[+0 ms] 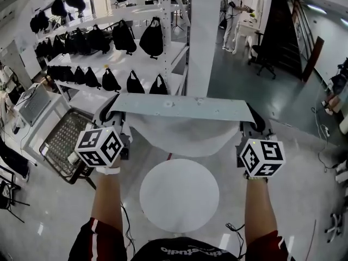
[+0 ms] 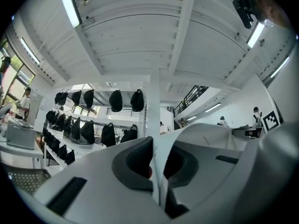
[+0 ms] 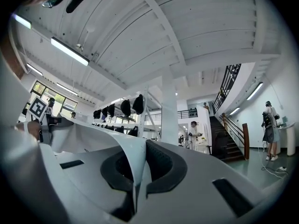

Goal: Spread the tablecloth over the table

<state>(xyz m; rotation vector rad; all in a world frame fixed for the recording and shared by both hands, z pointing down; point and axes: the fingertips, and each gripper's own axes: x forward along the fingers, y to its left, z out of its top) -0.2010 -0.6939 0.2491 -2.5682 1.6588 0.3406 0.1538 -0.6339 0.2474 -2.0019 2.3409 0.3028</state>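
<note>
**Above the round table, a cloth stretched between two tongs**

Beyond the person's raised arms stands a white shelf rack [image 1: 128, 64] hung with black bags, beside a broad white pillar [image 1: 204, 37]; another person [image 1: 235, 16] stands far back near a stair.

Nearer, the tablecloth [image 1: 182, 109] is held up in the air as a wide pale band. Its top edge runs nearly straight from one gripper to the other, and its middle sags in a soft belly that hangs just past the far edge of the table [image 1: 179, 196]. That white round top is bare, with no part of the cloth lying on it.

Both forearms reach forward side by side, well apart and about level with each other (the marker cubes face up toward the head camera).

The left gripper [image 1: 110, 113] is at the cloth's left end. Its own view shows the jaws pressed together on a thin fold of the sheet [image 2: 187, 136], which runs up between the dark pads.

The right gripper [image 1: 254, 119] holds the right end the same way, its jaws clamped on the cloth [image 3: 93, 134], which sweeps away to the left.
</note>
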